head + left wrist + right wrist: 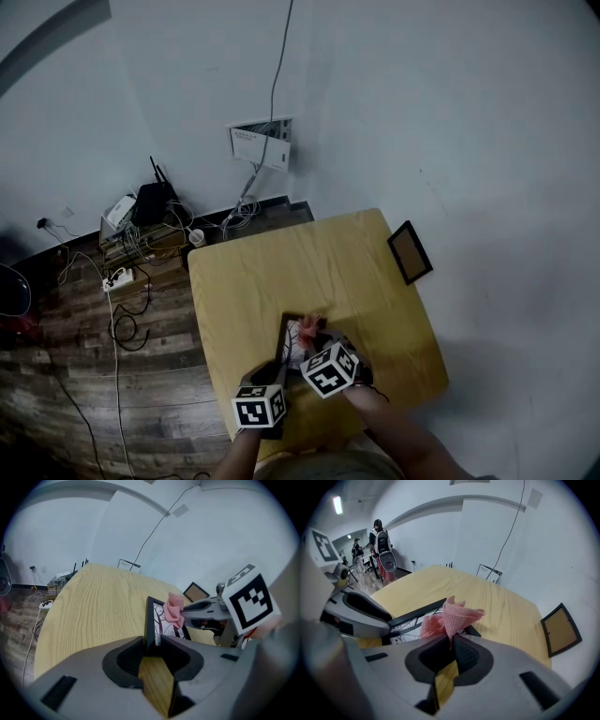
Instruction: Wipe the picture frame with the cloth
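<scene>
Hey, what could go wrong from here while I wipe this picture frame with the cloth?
The left gripper clamps the picture frame by just one thin edge, so wiping pressure might twist it loose. The right gripper pinches only a small fold of the pink cloth; dragging could pull it free, and then the bare jaws might scrape the picture.
</scene>
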`<move>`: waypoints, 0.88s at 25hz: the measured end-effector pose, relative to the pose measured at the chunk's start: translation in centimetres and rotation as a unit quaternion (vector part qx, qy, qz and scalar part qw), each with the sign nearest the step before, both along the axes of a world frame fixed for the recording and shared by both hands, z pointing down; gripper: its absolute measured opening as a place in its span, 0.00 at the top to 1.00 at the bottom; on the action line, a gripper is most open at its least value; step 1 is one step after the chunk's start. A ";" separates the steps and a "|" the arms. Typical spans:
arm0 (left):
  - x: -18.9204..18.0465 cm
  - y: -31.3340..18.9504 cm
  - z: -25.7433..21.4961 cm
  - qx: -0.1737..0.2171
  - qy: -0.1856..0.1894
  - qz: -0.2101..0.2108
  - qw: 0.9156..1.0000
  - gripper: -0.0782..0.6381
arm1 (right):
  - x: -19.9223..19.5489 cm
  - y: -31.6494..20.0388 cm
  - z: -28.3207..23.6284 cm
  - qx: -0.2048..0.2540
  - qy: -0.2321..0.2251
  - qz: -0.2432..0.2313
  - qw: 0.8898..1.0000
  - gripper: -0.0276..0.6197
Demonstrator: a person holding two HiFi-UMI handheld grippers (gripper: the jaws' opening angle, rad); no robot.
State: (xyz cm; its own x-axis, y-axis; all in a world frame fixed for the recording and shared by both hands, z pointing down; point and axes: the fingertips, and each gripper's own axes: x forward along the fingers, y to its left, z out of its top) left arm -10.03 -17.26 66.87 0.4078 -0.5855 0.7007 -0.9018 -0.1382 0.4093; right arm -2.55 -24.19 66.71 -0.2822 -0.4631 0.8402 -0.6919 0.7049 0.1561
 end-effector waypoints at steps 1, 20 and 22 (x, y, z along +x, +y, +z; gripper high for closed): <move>0.0 0.0 0.0 0.000 0.000 0.000 1.000 0.74 | 0.0 0.0 0.0 0.001 -0.002 0.002 1.000 0.94; 0.1 0.0 0.0 0.001 0.000 0.003 1.000 0.74 | -2.2 2.1 -5.3 0.034 -0.160 0.040 0.986 0.94; 0.1 0.0 0.0 0.001 0.000 0.002 1.000 0.74 | -2.8 2.7 -5.0 0.028 -0.169 0.032 0.985 0.94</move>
State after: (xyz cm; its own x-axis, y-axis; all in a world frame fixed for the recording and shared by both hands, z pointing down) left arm -9.93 -17.28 66.86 0.4112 -0.5852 0.6989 -0.9008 -0.1435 0.4099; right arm -5.38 -21.49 61.67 -0.5102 -0.5322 0.6756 -0.7535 0.6553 -0.0528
